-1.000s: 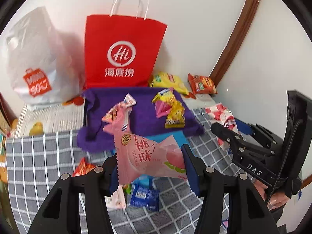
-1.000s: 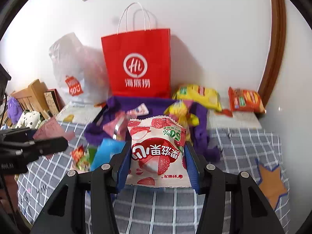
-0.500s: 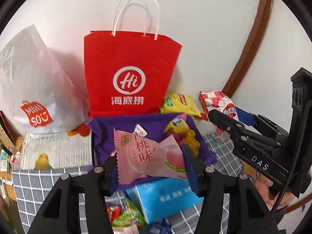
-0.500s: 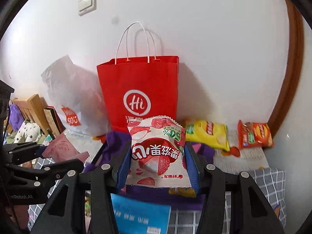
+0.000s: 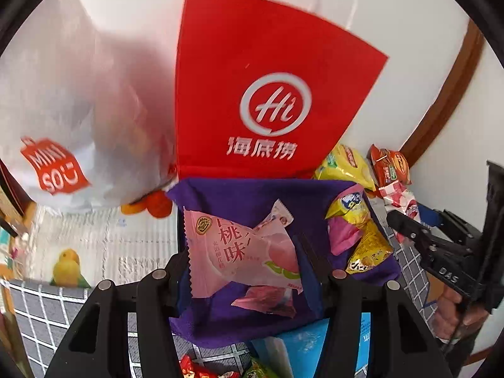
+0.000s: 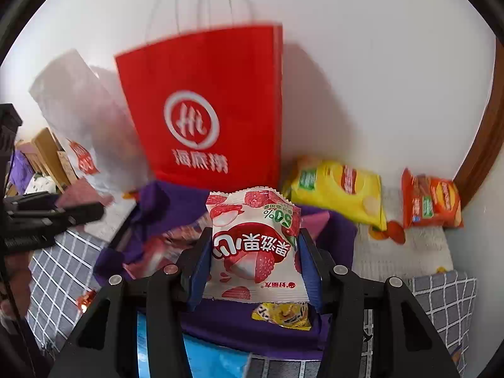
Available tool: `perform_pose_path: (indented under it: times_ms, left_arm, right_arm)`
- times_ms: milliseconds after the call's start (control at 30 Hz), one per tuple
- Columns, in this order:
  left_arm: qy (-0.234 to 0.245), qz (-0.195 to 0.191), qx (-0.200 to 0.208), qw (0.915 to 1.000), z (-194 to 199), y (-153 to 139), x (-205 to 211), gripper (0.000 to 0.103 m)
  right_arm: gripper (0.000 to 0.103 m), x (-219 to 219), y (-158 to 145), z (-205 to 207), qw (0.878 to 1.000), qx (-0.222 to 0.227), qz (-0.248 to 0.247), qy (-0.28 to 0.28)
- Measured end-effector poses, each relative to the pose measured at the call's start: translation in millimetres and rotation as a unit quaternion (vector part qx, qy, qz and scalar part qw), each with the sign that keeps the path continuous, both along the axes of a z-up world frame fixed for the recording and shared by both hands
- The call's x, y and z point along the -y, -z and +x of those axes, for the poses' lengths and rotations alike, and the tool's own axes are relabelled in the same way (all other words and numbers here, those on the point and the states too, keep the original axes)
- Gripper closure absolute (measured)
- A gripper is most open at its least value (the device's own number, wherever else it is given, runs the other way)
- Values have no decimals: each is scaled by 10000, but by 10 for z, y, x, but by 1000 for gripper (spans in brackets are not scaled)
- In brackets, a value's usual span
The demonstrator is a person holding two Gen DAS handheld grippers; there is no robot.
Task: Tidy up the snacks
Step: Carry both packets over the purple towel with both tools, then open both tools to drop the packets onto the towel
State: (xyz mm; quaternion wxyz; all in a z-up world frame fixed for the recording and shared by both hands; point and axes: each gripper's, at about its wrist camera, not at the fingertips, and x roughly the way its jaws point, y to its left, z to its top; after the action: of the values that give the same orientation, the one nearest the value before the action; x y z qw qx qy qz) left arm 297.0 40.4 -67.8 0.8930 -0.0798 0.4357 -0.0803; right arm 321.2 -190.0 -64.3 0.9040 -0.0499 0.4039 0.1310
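Note:
My left gripper (image 5: 245, 271) is shut on a pink peach-flavour snack packet (image 5: 239, 252), held over a purple cloth (image 5: 239, 195) with small yellow and pink packets on it. My right gripper (image 6: 252, 261) is shut on a white and red strawberry snack packet (image 6: 255, 245), also above the purple cloth (image 6: 176, 195). It shows at the right of the left wrist view (image 5: 406, 220). A red paper bag (image 5: 267, 94) stands upright just behind the cloth; it also shows in the right wrist view (image 6: 204, 116).
A white plastic bag (image 5: 63, 110) stands left of the red bag. Yellow (image 6: 337, 189) and orange (image 6: 431, 201) chip bags lie by the wall at the right. A blue box (image 6: 217, 359) and small packets lie on the grey checked tablecloth (image 6: 63, 267) near me.
Both grippers have moved forward toward the red bag with their packets held. The red bag and purple cloth now look larger and closer.

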Motion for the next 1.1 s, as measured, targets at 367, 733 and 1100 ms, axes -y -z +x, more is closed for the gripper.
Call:
perform_pose_path:
  times_ms: [367,733,1100]
  left_arm:
    - [-88,-37,-181,9998,90,108,-62,49]
    - [105,9,-238,9997,105,145,80,49]
    - [143,-20,-379,9992,153,222,95,49]
  right_arm:
    - [51,-128,363,111,9984,-519,-104,-199]
    - [51,-344,616,89,9928,-924,-423,-639]
    - [51,-388,788,130,9896,-1167,-596,-591]
